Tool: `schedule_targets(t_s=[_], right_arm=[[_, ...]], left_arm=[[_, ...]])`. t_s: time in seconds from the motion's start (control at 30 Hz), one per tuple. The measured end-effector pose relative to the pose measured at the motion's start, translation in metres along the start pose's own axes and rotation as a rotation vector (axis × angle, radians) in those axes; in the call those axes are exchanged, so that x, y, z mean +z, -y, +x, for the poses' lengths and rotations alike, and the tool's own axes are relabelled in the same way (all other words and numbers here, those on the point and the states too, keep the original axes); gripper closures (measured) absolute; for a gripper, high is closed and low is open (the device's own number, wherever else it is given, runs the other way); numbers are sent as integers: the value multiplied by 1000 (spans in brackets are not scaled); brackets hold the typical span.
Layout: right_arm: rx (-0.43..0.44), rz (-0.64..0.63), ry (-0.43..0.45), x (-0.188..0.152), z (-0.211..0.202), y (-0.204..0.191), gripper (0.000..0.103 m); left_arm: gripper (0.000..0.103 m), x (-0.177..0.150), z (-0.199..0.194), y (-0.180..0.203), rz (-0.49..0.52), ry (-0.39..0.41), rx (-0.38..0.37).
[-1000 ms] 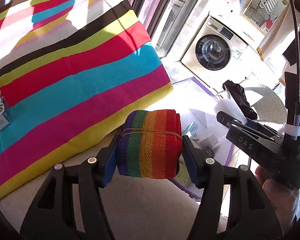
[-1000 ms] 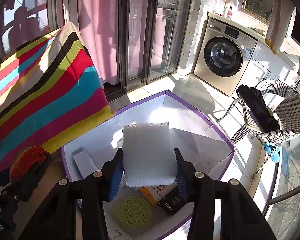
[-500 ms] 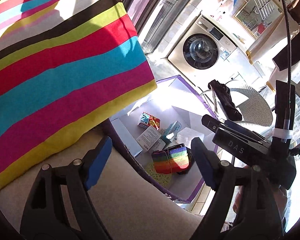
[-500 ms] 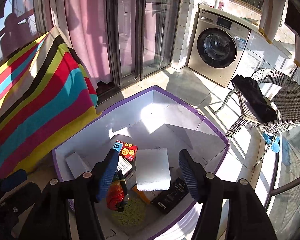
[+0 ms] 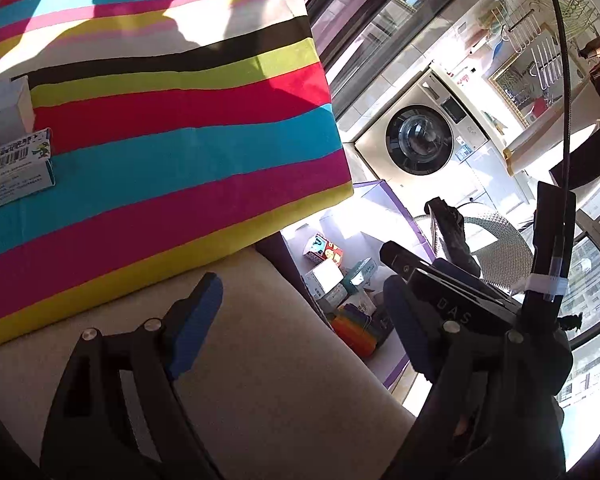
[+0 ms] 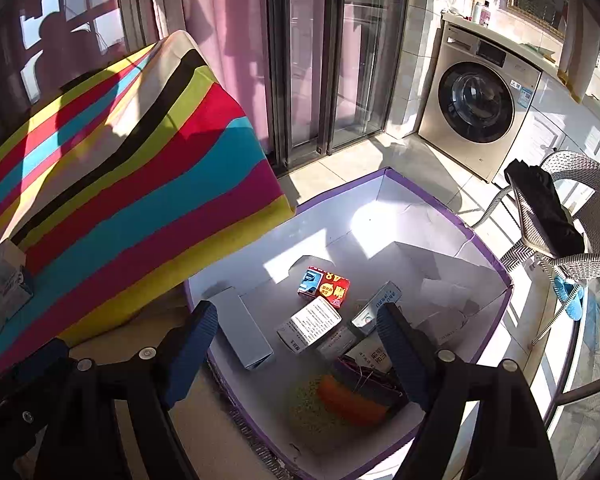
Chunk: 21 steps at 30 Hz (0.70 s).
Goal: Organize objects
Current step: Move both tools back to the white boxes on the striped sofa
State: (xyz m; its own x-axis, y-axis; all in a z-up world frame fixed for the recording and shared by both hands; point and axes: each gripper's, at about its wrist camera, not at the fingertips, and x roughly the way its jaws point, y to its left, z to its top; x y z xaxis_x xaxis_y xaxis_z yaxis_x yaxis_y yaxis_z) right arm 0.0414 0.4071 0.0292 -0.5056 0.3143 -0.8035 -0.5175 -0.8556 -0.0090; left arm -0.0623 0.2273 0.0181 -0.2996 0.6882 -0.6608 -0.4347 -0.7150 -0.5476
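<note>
Left gripper (image 5: 300,320): jaws spread, just opened, nothing between them.
Right gripper (image 6: 296,344): jaws spread, just widened further, empty.
Rainbow strap roll (image 6: 352,400): lying in purple-rimmed box (image 6: 488,256), beside small cartons.

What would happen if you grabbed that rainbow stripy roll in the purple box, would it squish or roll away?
The rainbow roll looks like woven fabric, so it would probably squish a little and feel light. A thin band seems to hold it wound, so it likely stays together rather than flopping open. Being rounded, it might roll if nudged, though the purple box and things beside it would likely stop it.
</note>
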Motion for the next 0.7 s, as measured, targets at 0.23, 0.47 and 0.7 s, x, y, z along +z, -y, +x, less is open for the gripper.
schedule_targets(t_s=[0.23, 0.47, 0.7], right_arm=[[15, -9, -9, -3, 0, -33, 20], [228, -23, -19, -4, -6, -74, 20], [310, -284, 28, -16, -13, -150, 20]], left_arm=[[18, -10, -27, -26, -11, 9, 144], [18, -23, -54, -60, -60, 73, 220], [20, -34, -91, -104, -192, 191, 275]])
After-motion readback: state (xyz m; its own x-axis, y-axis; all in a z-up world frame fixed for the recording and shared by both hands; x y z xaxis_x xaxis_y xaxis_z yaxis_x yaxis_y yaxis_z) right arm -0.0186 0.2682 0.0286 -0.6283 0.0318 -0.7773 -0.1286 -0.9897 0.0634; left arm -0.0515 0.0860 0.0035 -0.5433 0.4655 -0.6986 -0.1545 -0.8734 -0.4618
